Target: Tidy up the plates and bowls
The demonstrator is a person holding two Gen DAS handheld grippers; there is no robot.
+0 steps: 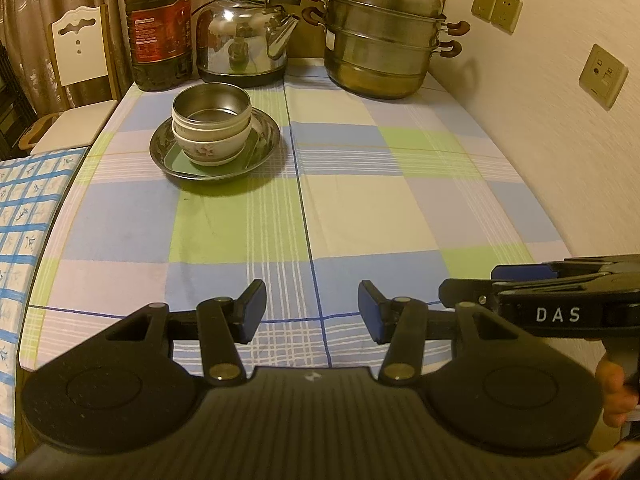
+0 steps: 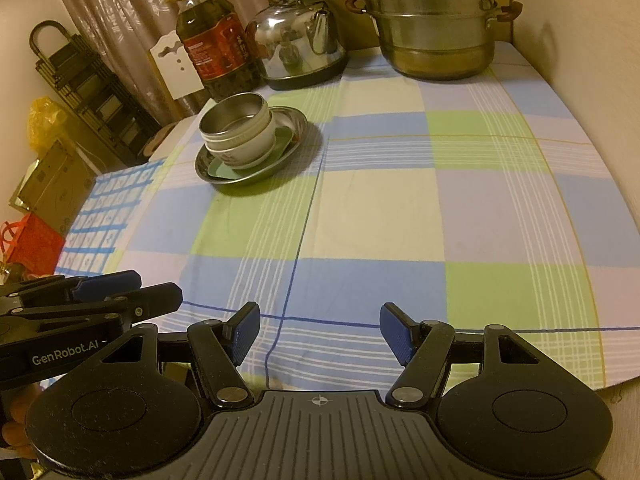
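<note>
A steel bowl (image 1: pixel 211 107) sits nested on a white flowered bowl (image 1: pixel 210 145). Both stand on a small green plate (image 1: pixel 188 164) inside a steel plate (image 1: pixel 160 148) at the table's far left. The same stack shows in the right wrist view: steel bowl (image 2: pixel 234 118), white bowl (image 2: pixel 250 152), steel plate (image 2: pixel 296 128). My left gripper (image 1: pixel 311 310) is open and empty, low over the near edge of the table. My right gripper (image 2: pixel 319 332) is open and empty, just right of the left one. Both are far from the stack.
At the back stand an oil bottle (image 1: pixel 159 28), a steel kettle (image 1: pixel 244 36) and a stacked steamer pot (image 1: pixel 384 36). The checked tablecloth (image 1: pixel 360 200) covers the table. A wall is at right, a chair (image 1: pixel 80 48) and a blue-checked cloth (image 1: pixel 24 216) at left.
</note>
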